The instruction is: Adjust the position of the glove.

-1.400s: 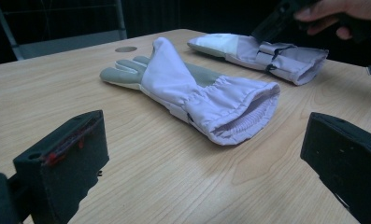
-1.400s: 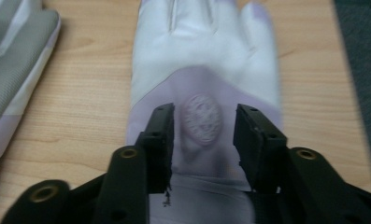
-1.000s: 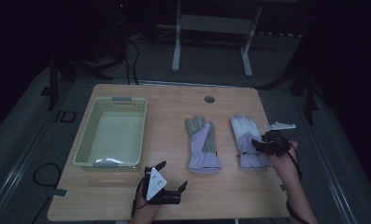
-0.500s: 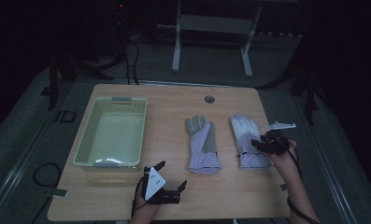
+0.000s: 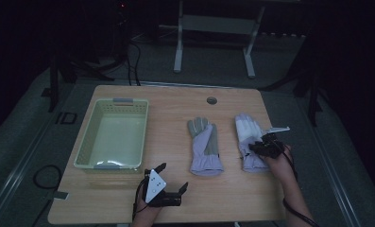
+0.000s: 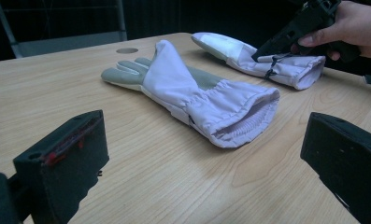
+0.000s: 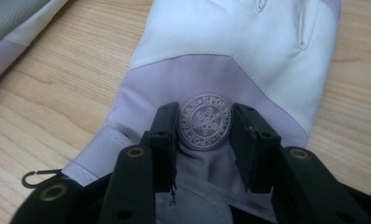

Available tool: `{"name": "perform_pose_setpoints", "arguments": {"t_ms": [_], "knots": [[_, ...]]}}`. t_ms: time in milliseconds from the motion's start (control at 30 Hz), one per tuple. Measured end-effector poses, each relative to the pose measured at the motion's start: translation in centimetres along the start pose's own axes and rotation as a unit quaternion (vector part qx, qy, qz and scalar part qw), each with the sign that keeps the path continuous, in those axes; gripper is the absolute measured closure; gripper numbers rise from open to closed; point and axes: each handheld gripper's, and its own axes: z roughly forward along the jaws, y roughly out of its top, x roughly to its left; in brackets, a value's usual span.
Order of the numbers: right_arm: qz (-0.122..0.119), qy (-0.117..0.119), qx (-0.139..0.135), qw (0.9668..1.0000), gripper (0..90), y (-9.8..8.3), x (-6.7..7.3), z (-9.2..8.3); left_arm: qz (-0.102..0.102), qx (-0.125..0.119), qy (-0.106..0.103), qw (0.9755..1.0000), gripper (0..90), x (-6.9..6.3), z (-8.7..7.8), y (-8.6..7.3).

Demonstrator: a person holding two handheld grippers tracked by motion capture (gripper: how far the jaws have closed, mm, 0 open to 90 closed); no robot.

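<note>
Two pale lilac gloves lie flat on the wooden table [image 5: 171, 101], fingers pointing away. The left glove [image 5: 205, 144] [image 6: 192, 91] has a grey palm. My right gripper [image 5: 252, 147] [image 7: 205, 122] [image 6: 262, 55] points down onto the right glove [image 5: 248, 132] [image 7: 239, 42] [image 6: 230, 46] near its cuff. Its jaws have just been closing, and they now pinch the fabric on either side of a round snowflake badge [image 7: 205, 121]. My left gripper [image 5: 174, 176] [image 6: 202, 135] rests open near the table's front edge, with nothing between its jaws, facing the left glove's cuff.
A pale green plastic basket [image 5: 87, 142] stands empty on the left half of the table. A round cable hole [image 5: 211, 100] sits near the far edge. A small black hook [image 7: 33, 177] hangs off the right glove's cuff. Metal frame legs [image 5: 178, 42] stand behind the table.
My right gripper has sunk a little onto the right glove's cuff end and its jaws have drawn closer together. The left gripper and both gloves have stayed put.
</note>
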Motion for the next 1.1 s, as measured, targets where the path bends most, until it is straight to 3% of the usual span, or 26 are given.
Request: {"name": "perform_pose_setpoints", "arguments": {"t_ms": [100,333,500,800,867,1100], "knots": [[0.004,-0.004,0.001,1.0,73.1,0.0,0.4,-0.1,-0.001,0.0,0.0,1.0,0.9,0.1,0.0,0.0],[0.014,-0.045,-0.014,0.9988,88.0,0.1,1.6,-1.1,0.0,0.0,0.0,1.0,0.9,0.1,0.0,0.0],[0.017,-0.079,-0.026,0.9964,88.7,0.7,2.2,-2.7,-0.001,0.001,0.0,1.0,0.9,0.1,0.0,0.0],[0.046,-0.098,-0.061,0.9923,88.8,2.3,2.6,-5.5,0.0,0.001,-0.001,1.0,0.9,0.1,0.0,0.0],[0.05,-0.091,-0.065,0.9924,88.8,2.6,2.8,-6.0,-0.001,0.002,-0.001,1.0,0.9,0.1,0.0,0.0],[0.055,-0.102,-0.096,0.9886,88.8,4.5,4.5,-8.4,0.0,0.002,-0.001,1.0,0.9,0.0,0.0,0.0]]}}
